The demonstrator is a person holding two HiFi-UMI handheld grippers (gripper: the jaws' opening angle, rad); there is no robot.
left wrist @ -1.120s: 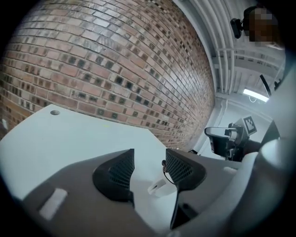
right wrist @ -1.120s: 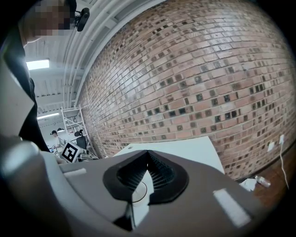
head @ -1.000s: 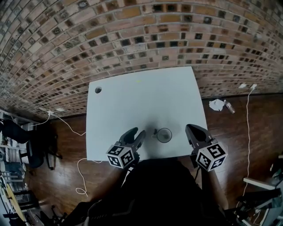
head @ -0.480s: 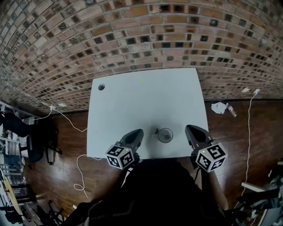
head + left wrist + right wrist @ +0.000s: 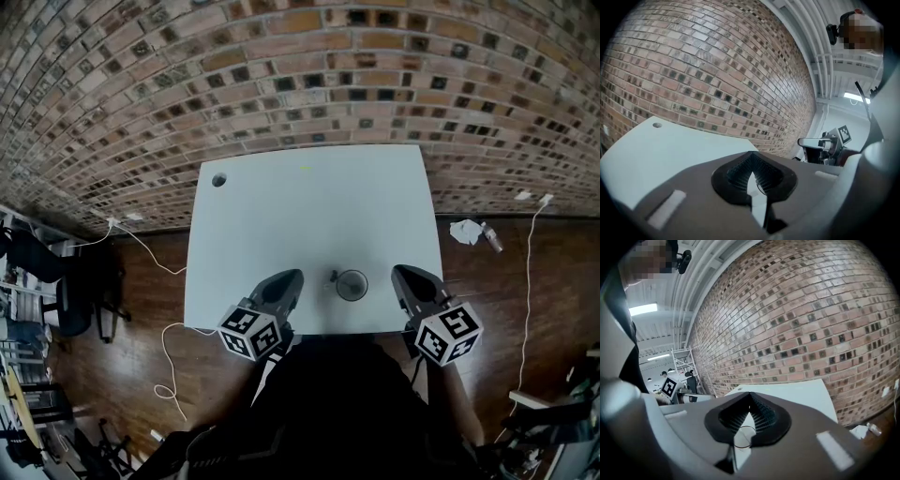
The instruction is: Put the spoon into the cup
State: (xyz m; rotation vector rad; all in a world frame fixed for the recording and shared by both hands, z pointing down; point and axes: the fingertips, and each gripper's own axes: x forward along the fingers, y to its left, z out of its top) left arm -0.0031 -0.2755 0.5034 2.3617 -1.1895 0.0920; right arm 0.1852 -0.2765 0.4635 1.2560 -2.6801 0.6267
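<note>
1. Spoon (image 5: 332, 277): apparently the small dark sliver touching the left rim of the cup (image 5: 352, 285); too small to confirm whether inside. Judged light, stiff, thin and slippery; best pinched mid-handle.
2. Cup: clear, probably glass, so judged fragile and easily tipped. Standing upright near the front edge of the table (image 5: 309, 206), between both grippers.
3. Left gripper (image 5: 289, 279): pressed together, nothing pinched, near the cup's left side, pointing slightly downward.
4. Right gripper (image 5: 406, 275): likewise pressed together and empty, near the cup's right side, same shallow downward tilt.
</note>
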